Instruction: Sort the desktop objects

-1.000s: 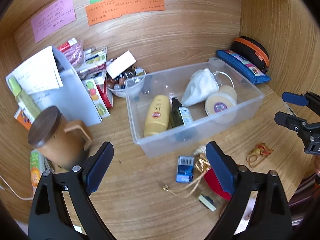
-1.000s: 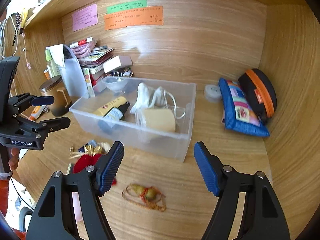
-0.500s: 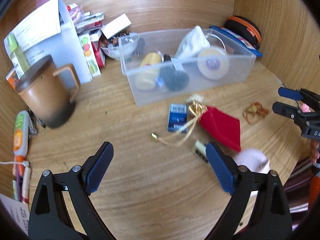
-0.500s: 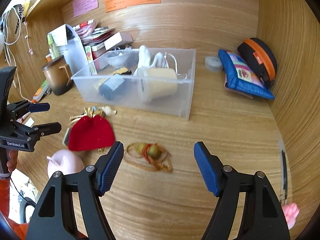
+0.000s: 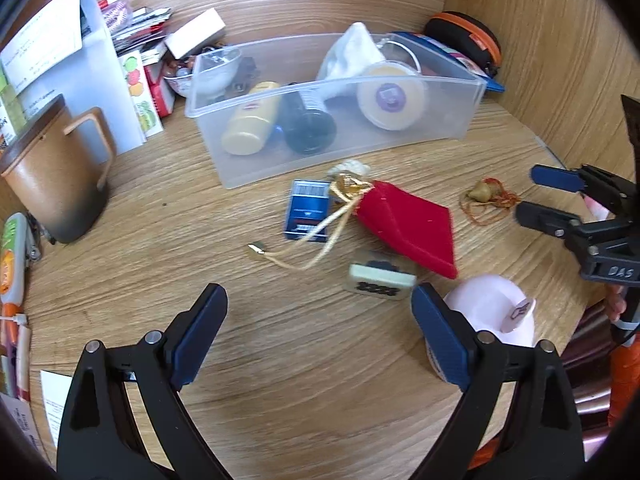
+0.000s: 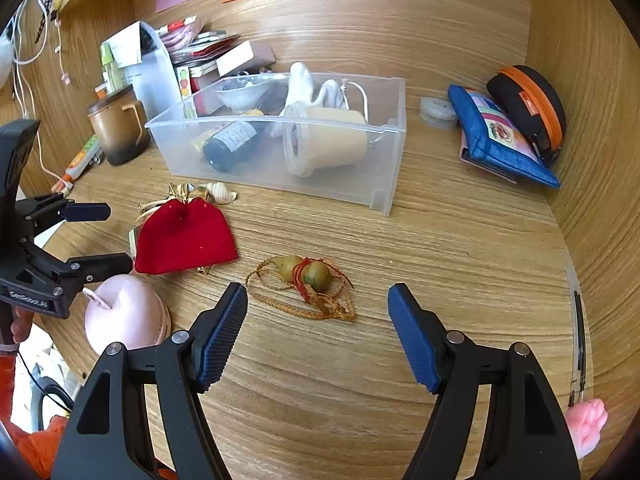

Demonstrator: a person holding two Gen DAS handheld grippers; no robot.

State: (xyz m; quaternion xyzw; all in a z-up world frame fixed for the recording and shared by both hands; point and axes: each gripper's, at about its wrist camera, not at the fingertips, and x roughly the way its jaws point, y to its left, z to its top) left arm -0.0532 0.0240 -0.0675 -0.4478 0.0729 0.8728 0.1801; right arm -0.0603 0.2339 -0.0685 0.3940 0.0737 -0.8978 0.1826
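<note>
Your right gripper (image 6: 318, 332) hangs with its jaws spread wide and nothing between them — the gourd charm on its orange cord (image 6: 308, 280) lies on the table (image 6: 460, 260) just ahead of the gap, touching neither finger. Your left gripper (image 5: 320, 334) is likewise wide open and empty; the small stamp block (image 5: 380, 278) sits just past its right finger, with the red drawstring pouch (image 5: 404, 224) beyond it and the pink round object (image 5: 496, 312) beside that finger. The clear plastic bin (image 6: 384, 184) stands farther back.
</note>
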